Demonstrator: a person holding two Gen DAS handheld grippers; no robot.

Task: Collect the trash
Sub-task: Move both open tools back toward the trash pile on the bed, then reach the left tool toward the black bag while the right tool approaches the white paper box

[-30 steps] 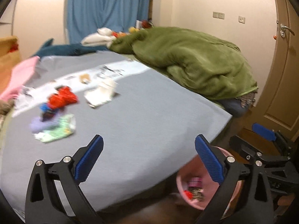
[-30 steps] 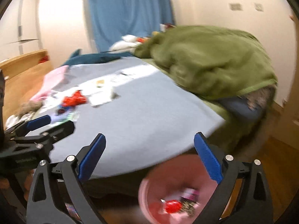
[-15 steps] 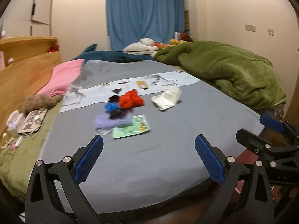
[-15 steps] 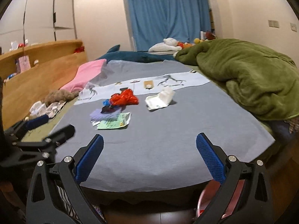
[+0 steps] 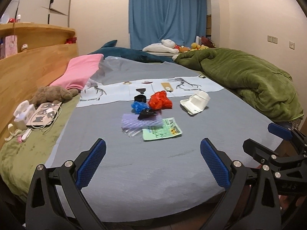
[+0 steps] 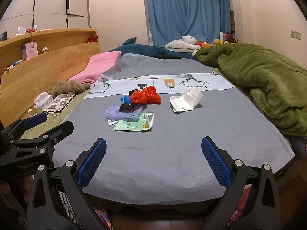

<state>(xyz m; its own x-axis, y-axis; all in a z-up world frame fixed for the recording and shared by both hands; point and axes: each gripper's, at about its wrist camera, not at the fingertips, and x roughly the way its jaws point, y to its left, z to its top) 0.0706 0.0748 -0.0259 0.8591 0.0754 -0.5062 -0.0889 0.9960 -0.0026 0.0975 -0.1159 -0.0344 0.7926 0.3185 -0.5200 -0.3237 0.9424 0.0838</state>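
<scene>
Trash is lying mid-bed on the grey sheet [image 5: 153, 172]: a green packet [image 5: 162, 131] nearest, purple netting [image 5: 141, 120], a red wrapper [image 5: 160, 100] and a white carton [image 5: 196, 103] to the right. A green blanket [image 5: 249, 80] is crowding the right side. The left gripper [image 5: 153, 164] and right gripper [image 6: 153, 163] are hovering at the near edge, jaws apart, holding nothing.

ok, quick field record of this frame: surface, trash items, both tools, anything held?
surface: grey sheet on a bed
trash: red wrapper, blue wrapper, purple net, green packet, white carton
layout: clustered mid-sheet, carton apart to the right
left tool: open, empty, short of the trash
right tool: open, empty
held: nothing
</scene>
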